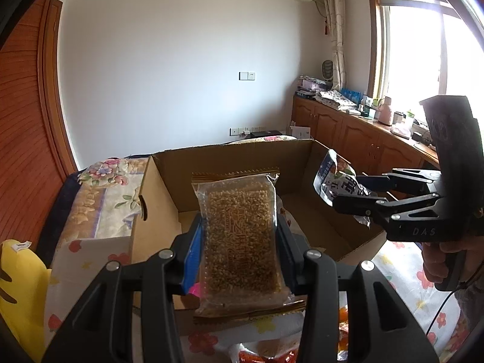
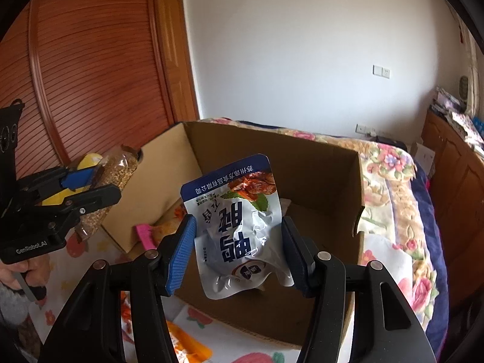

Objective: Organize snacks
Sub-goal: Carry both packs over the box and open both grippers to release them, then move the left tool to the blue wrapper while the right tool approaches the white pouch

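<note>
My left gripper [image 1: 240, 242] is shut on a clear packet of brown grain bar [image 1: 242, 236], held above the near edge of an open cardboard box [image 1: 230, 157]. My right gripper [image 2: 239, 248] is shut on a white and blue snack pouch [image 2: 239, 217], held over the box [image 2: 302, 163]. In the left wrist view the right gripper [image 1: 354, 192] with its pouch [image 1: 338, 178] hangs over the box's right side. In the right wrist view the left gripper [image 2: 90, 186] with the grain bar [image 2: 116, 172] is at the box's left wall. A pink-edged packet [image 2: 151, 233] lies inside the box.
The box sits on a bed with a floral cover [image 2: 393, 181]. Orange snack packets [image 2: 184, 348] lie on the cover near the box's front. A yellow plush toy [image 1: 21, 287] is at the left. Wooden cabinets [image 1: 357, 133] run under the window on the right.
</note>
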Demonstrator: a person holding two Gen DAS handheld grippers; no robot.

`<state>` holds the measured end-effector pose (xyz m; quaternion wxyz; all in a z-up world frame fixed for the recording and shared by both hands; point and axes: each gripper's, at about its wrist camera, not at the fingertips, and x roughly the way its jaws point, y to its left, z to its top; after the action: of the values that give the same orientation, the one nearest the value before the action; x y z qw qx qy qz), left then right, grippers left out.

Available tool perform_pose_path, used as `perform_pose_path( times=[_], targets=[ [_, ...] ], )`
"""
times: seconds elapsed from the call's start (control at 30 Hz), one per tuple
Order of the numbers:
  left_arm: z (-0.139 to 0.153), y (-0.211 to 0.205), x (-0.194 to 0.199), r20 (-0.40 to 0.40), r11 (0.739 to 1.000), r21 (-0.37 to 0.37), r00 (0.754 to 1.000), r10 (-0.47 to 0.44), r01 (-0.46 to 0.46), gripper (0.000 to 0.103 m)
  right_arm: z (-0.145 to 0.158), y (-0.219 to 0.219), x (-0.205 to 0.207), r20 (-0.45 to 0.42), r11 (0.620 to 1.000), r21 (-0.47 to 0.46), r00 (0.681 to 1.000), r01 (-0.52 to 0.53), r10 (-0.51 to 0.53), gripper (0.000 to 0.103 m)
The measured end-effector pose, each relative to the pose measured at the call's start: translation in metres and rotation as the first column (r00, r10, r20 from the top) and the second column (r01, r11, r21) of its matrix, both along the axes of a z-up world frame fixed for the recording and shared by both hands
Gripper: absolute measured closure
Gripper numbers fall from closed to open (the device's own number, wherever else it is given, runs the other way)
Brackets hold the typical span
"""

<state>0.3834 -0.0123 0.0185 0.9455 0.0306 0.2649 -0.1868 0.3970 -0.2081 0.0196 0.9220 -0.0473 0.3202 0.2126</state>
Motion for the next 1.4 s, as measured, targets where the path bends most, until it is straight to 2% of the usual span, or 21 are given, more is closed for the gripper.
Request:
perform_pose_path(
  times=[0.33,0.47,0.63,0.83,1.07,1.23,1.4],
  targets=[
    [-0.006,-0.006,0.009,-0.009,1.000,0.001,1.000,0.021,-0.021,0.052,-0.016,0.001,0.006,-0.036,1.000,-0.008,0.999,0.016,-0.017,0.044],
    [-0.007,-0.004,0.007,-0.008,1.000,-0.008,1.000,0.024,-0.025,0.049,-0.019,0.006,0.005,-0.023,0.999,-0.033,1.000,0.021,-0.021,0.042],
    [-0.006,-0.005,0.003,-0.002,1.000,-0.003,1.000,0.020,-0.020,0.048,-0.020,0.009,0.006,-0.020,0.998,-0.052,1.000,0.021,-0.022,0.041],
    [-0.006,-0.008,-0.009,0.008,1.000,0.015,1.000,0.015,-0.015,0.048,-0.018,0.005,0.000,-0.022,0.999,-0.026,1.000,0.020,-0.020,0.041],
    [-0.001,-0.009,-0.030,0.022,0.999,0.041,1.000,0.009,-0.010,0.048,-0.006,0.002,-0.022,-0.002,0.999,-0.019,1.000,0.026,-0.026,0.041],
    [0.004,-0.008,-0.050,0.018,0.999,0.051,1.000,0.000,-0.001,0.048,0.008,-0.005,-0.048,0.011,1.000,-0.003,1.000,0.028,-0.028,0.041],
    [0.003,-0.003,-0.072,0.018,0.998,0.060,1.000,-0.002,0.001,0.047,0.009,-0.009,-0.076,0.003,1.000,-0.003,1.000,0.029,-0.029,0.041]
  ],
)
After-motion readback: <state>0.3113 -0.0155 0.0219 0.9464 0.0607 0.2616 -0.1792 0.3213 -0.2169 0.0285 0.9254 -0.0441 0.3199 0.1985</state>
